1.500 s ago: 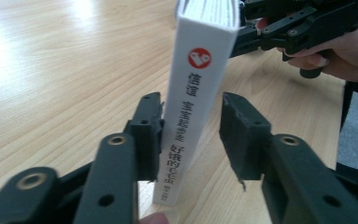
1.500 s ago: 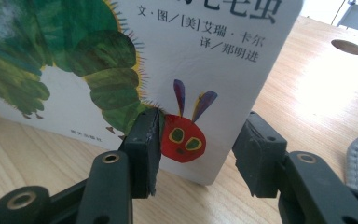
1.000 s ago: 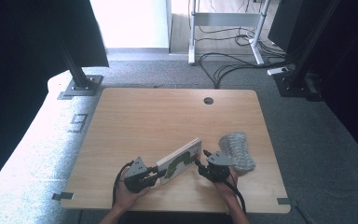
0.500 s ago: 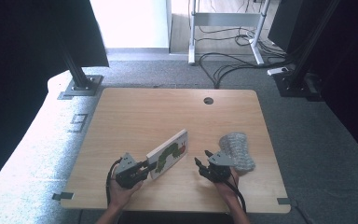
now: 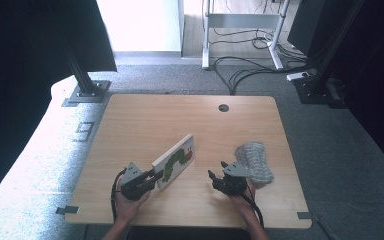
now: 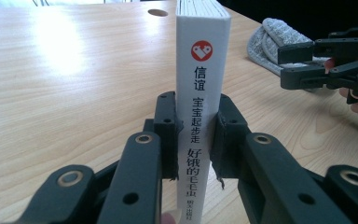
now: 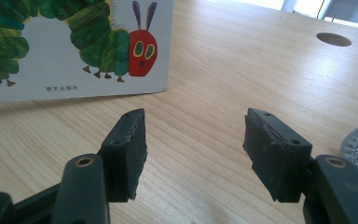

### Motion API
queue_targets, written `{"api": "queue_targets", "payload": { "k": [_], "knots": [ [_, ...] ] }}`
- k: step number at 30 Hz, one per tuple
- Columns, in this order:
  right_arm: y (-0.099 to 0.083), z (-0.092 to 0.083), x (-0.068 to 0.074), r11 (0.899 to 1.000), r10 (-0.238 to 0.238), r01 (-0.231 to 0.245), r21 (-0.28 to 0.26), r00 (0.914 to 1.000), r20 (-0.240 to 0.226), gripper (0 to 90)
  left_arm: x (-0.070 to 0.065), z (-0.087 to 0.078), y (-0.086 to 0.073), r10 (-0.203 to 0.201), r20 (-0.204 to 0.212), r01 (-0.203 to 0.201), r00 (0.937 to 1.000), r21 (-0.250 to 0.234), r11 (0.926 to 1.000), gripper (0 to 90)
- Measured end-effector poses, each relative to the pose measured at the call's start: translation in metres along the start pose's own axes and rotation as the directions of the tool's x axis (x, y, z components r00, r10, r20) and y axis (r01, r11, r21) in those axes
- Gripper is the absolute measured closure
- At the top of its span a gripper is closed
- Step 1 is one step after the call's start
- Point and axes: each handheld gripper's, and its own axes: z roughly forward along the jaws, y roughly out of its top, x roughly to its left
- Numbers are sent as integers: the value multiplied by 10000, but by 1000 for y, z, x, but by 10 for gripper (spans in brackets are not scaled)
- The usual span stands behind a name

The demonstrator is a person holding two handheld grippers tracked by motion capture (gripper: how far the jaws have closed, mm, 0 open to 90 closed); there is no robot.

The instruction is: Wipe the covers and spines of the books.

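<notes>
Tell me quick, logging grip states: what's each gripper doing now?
Left gripper: shut on the white caterpillar picture book.
Right gripper: open, nothing between its jaws, which have just been opening.

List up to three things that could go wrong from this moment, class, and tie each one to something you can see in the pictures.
1. The left gripper clamps the book only at its spine end, so the long free end could sag or twist out.
2. The right gripper stands open with nothing between its jaws, which have just been opening, so the book has no second support.
3. The grey cloth lies right beside the right gripper and could get dragged.
</notes>
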Motion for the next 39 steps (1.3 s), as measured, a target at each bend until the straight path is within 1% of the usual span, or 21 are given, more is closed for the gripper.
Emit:
{"api": "queue_targets", "payload": {
  "k": [5, 9, 13, 19, 21, 22, 23, 24, 28, 32, 34, 37, 39],
  "knots": [
    [1, 1, 2, 10000, 29, -29, 82, 10000, -66, 369, -8, 3, -1, 192, -57, -192, 9998, 55, 9998, 746],
    [2, 2, 4, 10000, 70, -69, 59, 9998, -163, 357, -13, 6, -3, 321, -3, -321, 9995, 144, 9994, 745],
    [9, 2, 7, 9992, 382, -386, -77, 9981, -484, 335, -19, 9, -5, 460, 6, -460, 9989, 221, 9987, 742],
    [23, 0, 16, 9975, 619, -642, -299, 9955, -718, 324, -30, 13, -6, 777, -25, -775, 9970, 378, 9963, 737],
    [28, 0, 18, 9948, 925, -959, -337, 9916, -902, 322, -32, 14, -6, 824, -24, -822, 9966, 433, 9957, 733],
    [30, 1, 19, 9926, 1114, -1157, -362, 9884, -1028, 322, -34, 15, -7, 847, -23, -845, 9964, 470, 9953, 731],
    [34, 2, 20, 9892, 1364, -1417, -376, 9835, -1188, 322, -35, 16, -7, 845, -6, -843, 9964, 512, 9951, 729],
    [37, 3, 22, 9873, 1488, -1545, -363, 9809, -1253, 322, -36, 16, -7, 844, -9, -842, 9964, 512, 9951, 728],
    [49, 6, 30, 9872, 1490, -1551, -378, 9801, -1309, 305, -38, 17, -7, 812, 86, -815, 9967, 521, 9953, 725],
    [60, 8, 37, 9818, 1786, -1866, -368, 9711, -1582, 299, -43, 18, -7, 907, 152, -914, 9958, 556, 9943, 717],
    [65, 10, 39, 9772, 2022, -2103, -300, 9638, -1737, 299, -46, 18, -7, 988, 171, -996, 9950, 572, 9934, 711],
    [70, 13, 42, 9702, 2324, -2409, -249, 9549, -1847, 301, -49, 19, -6, 1090, 188, -1100, 9939, 601, 9921, 706],
    [74, 15, 43, 9675, 2459, -2525, -120, 9513, -1857, 302, -50, 19, -6, 1126, 157, -1134, 9935, 598, 9918, 704]
  ]
}}
